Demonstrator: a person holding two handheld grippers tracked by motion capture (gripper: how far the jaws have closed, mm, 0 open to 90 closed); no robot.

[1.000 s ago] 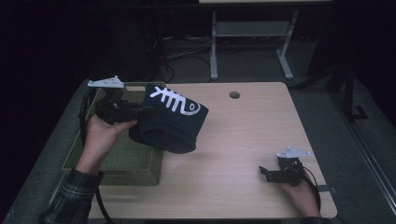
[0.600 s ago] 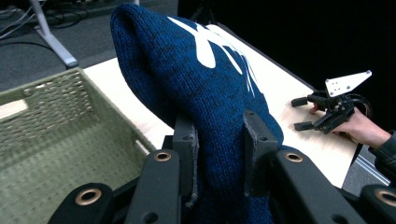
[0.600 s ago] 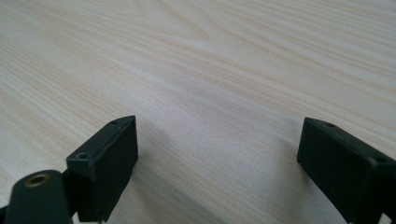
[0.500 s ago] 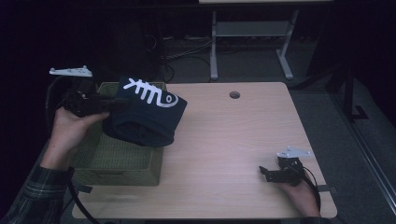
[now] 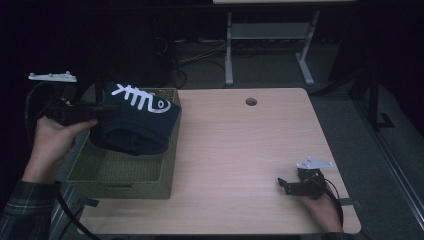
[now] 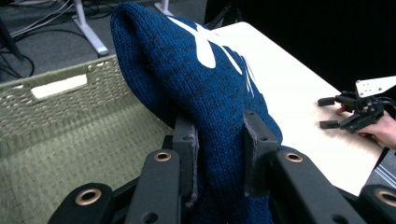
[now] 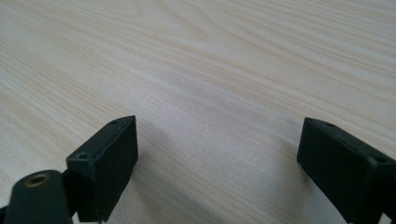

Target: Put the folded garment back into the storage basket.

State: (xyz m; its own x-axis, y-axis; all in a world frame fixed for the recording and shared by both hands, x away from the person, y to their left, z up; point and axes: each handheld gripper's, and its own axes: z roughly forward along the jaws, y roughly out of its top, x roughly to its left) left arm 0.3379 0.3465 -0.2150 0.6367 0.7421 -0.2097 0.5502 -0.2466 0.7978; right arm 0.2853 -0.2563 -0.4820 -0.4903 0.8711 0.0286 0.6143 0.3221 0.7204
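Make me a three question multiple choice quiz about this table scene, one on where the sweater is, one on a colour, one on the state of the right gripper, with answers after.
1. Where is the folded sweater?
A. Flat on the table's middle
B. Held over the woven basket
C. On the floor

2. What colour is the fish-bone design on it?
A. White
B. Red
C. Yellow

3. How is the right gripper?
A. Shut on the sweater
B. Shut on a cup
C. Open, nothing between its jaws

Answers: 1 B, the left gripper clamps the knit above the basket's open top. 2 A, white lines on dark blue. 3 C, the right gripper view has bare table between the spread jaws.
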